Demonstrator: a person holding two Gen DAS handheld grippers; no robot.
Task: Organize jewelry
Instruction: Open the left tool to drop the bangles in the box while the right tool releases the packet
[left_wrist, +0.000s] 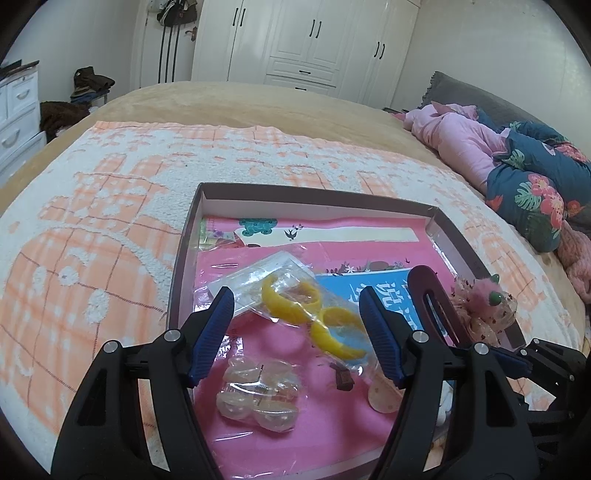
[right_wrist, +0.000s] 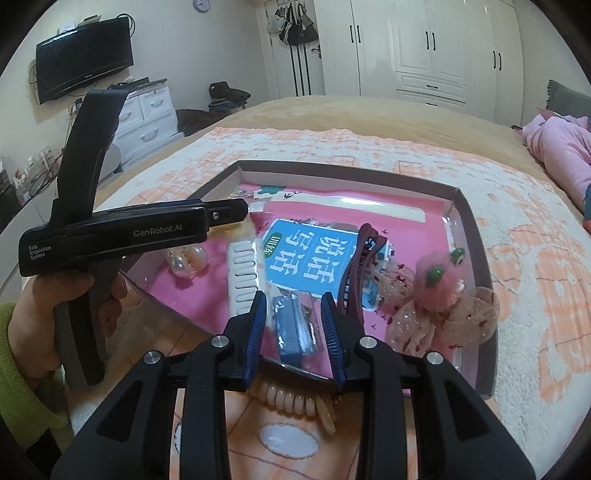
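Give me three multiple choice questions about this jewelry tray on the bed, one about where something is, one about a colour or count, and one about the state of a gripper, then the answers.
1. Where does the fluffy pink hair accessory with green eyes lie?
A. In the tray's right near corner
B. On the pillows
C. On the dresser

2. What colour are the two ring-shaped bangles in the clear bag?
A. Green
B. Yellow
C. Black

3. How does the left gripper stand?
A. Shut on the bangles
B. Shut on the tray's wall
C. Open above the tray

Answers: 1 A, the right wrist view shows it against the tray's right wall near the front. 2 B, both show bright yellow in the left wrist view. 3 C, its blue fingers stand wide apart with nothing clamped between them.
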